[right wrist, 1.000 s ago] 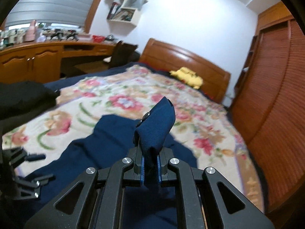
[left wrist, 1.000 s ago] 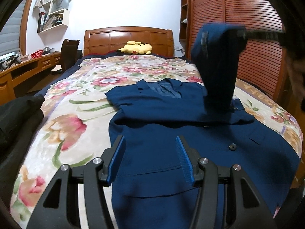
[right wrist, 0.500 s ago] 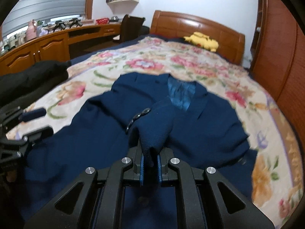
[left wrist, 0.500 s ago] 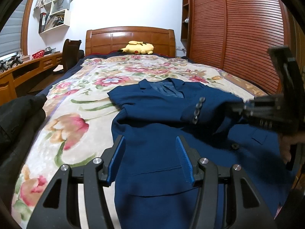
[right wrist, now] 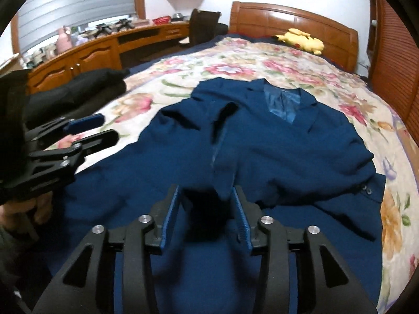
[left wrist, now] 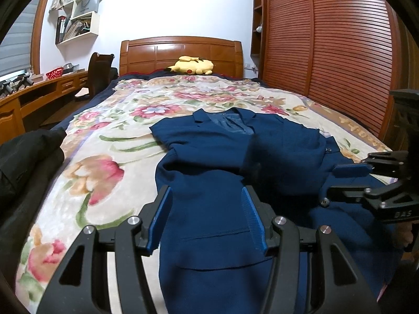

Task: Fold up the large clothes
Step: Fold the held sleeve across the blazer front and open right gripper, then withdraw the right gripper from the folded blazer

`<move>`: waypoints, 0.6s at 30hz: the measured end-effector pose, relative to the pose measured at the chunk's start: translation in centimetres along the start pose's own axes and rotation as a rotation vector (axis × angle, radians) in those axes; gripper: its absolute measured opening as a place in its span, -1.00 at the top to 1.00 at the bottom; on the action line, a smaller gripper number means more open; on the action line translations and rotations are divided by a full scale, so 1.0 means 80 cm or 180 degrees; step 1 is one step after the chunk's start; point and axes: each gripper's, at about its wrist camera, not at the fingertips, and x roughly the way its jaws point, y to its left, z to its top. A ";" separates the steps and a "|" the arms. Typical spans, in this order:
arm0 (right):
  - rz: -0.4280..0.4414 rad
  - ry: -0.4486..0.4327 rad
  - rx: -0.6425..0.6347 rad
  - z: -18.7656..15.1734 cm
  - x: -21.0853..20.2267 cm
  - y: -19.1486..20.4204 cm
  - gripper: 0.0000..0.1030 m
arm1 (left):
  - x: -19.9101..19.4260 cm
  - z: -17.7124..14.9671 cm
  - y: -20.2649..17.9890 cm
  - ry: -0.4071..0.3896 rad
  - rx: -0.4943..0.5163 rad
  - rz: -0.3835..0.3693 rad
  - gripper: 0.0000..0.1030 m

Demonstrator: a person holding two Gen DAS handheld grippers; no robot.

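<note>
A: Since a second ago your right gripper (right wrist: pixel 207 209) has come down; its jaws are opening, the sleeve (right wrist: pixel 222 157) loose between them.

B: From the left view?

A: The jacket (left wrist: pixel 209 183) lies lengthwise on the bed (left wrist: pixel 104 136), collar toward the headboard (left wrist: pixel 180 52). Your left gripper (left wrist: pixel 207 219) stands half-open, empty.

Both fisheye views bend the room hard, with black vignette at the corners. Indoor light is even and fairly dim; the white wall (left wrist: pixel 178 7) glares. Ahead of the right gripper (right wrist: pixel 207 209), the sleeve (right wrist: pixel 222 154) smears with motion blur.
</note>
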 end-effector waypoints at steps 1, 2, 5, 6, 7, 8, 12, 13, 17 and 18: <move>-0.0046 -0.0018 -0.0013 -0.002 -0.006 -0.003 0.00 | 0.000 0.000 0.000 0.0001 0.0002 -0.0002 -0.04; -0.0079 -0.0025 -0.0009 -0.004 -0.011 -0.005 -0.04 | 0.000 0.000 0.000 0.0000 0.0003 -0.0002 -0.04; -0.0193 -0.0039 -0.0032 -0.013 -0.022 -0.013 -0.10 | -0.002 -0.001 -0.001 -0.0007 0.0020 -0.0008 -0.04; -0.0275 -0.0036 -0.0052 -0.018 -0.025 -0.017 -0.11 | -0.002 -0.001 -0.001 -0.0008 0.0023 -0.0011 -0.04; -0.0347 -0.0025 -0.0056 -0.021 -0.026 -0.022 -0.11 | -0.003 -0.001 -0.002 -0.0008 0.0028 -0.0013 -0.04; -0.0402 -0.0007 -0.0049 -0.024 -0.026 -0.026 -0.11 | -0.002 -0.001 -0.002 -0.0005 0.0032 -0.0015 -0.04; -0.0663 0.0133 0.0049 -0.043 -0.017 -0.052 -0.11 | 0.001 -0.002 -0.005 0.0029 0.0066 -0.0008 -0.04; -0.0716 0.0164 0.0080 -0.048 -0.014 -0.059 -0.11 | 0.002 -0.002 -0.006 0.0041 0.0073 -0.0008 -0.04; -0.0857 0.0230 0.0214 -0.064 -0.004 -0.086 -0.11 | 0.008 -0.004 -0.010 0.0088 0.0093 0.0002 -0.04; -0.0866 0.0242 0.0253 -0.068 -0.001 -0.092 -0.11 | 0.009 -0.004 -0.011 0.0099 0.0100 0.0006 -0.04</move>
